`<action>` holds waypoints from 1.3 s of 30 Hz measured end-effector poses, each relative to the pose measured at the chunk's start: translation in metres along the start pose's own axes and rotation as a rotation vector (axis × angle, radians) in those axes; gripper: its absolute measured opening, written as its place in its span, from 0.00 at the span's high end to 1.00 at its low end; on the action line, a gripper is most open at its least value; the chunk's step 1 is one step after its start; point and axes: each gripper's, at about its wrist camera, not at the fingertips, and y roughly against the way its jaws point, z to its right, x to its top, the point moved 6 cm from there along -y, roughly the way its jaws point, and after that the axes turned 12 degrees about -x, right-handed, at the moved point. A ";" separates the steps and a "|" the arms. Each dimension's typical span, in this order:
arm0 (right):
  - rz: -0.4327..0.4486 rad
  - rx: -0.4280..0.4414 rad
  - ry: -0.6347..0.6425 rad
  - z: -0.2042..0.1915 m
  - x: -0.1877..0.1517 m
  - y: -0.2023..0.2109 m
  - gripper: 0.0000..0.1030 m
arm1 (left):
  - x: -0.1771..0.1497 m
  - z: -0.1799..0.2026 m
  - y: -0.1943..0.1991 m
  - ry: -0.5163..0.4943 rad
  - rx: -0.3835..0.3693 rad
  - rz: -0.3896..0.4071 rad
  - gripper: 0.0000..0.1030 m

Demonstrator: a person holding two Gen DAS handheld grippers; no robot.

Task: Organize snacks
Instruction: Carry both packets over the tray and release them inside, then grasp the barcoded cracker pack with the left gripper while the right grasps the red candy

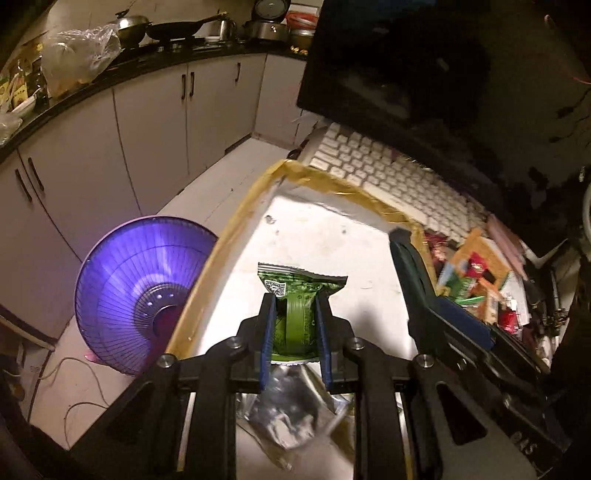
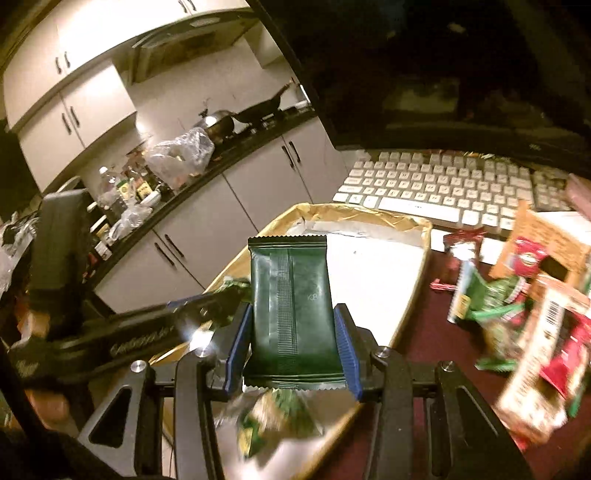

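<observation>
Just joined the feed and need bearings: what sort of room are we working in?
Most likely a home kitchen doubling as a desk corner: a counter with a wok, cabinets below, and a keyboard beside the snack box.

Desk (image 2: 417, 354): you are looking at a dark red top, showing bare between the box and the snack heap.
Box (image 2: 413, 295): an open cardboard box with a white floor is sitting at the desk's left edge.
Keyboard (image 2: 443, 188): a white keyboard is lying along the far edge, just behind the box.
Snack heap (image 2: 517, 306): red and green packets and a printed carton are lying piled toward the desk's right side.
Monitor (image 1: 406, 66): its dark screen is standing behind the keyboard.
</observation>
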 end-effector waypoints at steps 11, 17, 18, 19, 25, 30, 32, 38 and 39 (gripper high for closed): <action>-0.034 -0.085 -0.004 0.007 -0.010 -0.028 0.57 | 0.003 -0.003 -0.021 -0.044 0.050 -0.051 0.78; -0.045 -0.135 0.012 0.005 -0.014 -0.033 0.57 | 0.003 -0.005 -0.023 -0.038 0.041 -0.066 0.73; -0.047 -0.134 0.008 0.006 -0.014 -0.033 0.56 | 0.003 -0.004 -0.024 -0.039 0.041 -0.073 0.68; -0.048 -0.131 0.004 0.006 -0.015 -0.034 0.56 | 0.003 -0.005 -0.024 -0.036 0.046 -0.073 0.65; -0.031 -0.097 -0.042 0.010 -0.013 -0.028 0.53 | 0.005 -0.012 -0.008 0.025 0.041 -0.010 0.37; 0.018 -0.059 -0.074 0.009 -0.008 -0.016 0.42 | 0.004 -0.003 0.018 0.055 0.000 0.090 0.30; 0.055 -0.063 -0.067 0.007 -0.005 -0.009 0.41 | 0.003 0.005 0.027 0.046 -0.013 0.121 0.28; 0.117 -0.032 -0.115 0.014 -0.001 0.007 0.41 | -0.009 0.041 0.043 0.011 -0.088 0.160 0.25; 0.107 -0.034 -0.129 0.019 -0.003 0.010 0.41 | -0.011 0.047 0.043 0.000 -0.104 0.159 0.25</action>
